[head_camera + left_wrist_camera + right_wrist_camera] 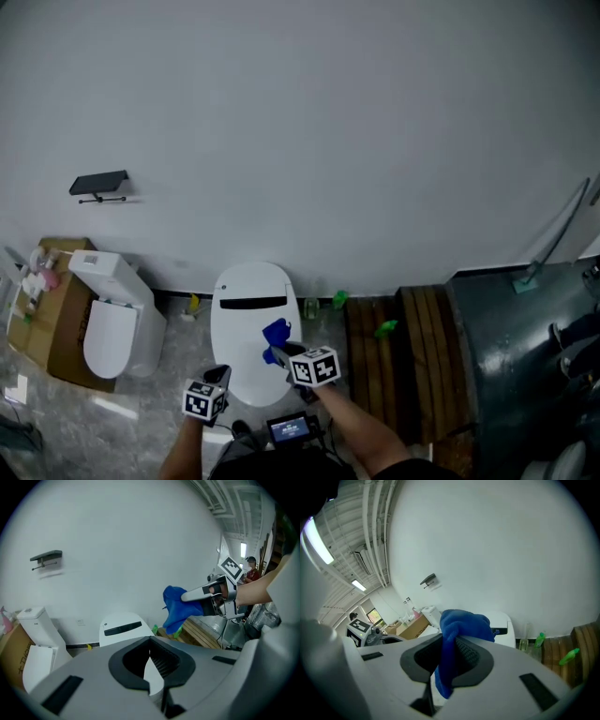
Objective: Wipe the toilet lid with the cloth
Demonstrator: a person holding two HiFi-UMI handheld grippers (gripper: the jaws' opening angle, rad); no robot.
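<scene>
The white toilet (246, 323) stands against the wall with its lid (123, 626) down. My right gripper (278, 353) hangs above the lid's front, shut on a blue cloth (276, 334). The cloth (458, 626) bunches out over the jaws and droops between them. From the left gripper view the same cloth (175, 606) dangles under the right gripper (193, 594). My left gripper (221, 376) is off the lid's front left corner. Its jaws (153, 668) are shut with nothing between them.
A second white toilet (111, 319) and a cardboard box (54, 319) stand at the left. A slatted wooden bench (394, 370) with green bottles (385, 328) and a dark tub (520, 347) lie to the right. A small black shelf (98, 185) hangs on the wall.
</scene>
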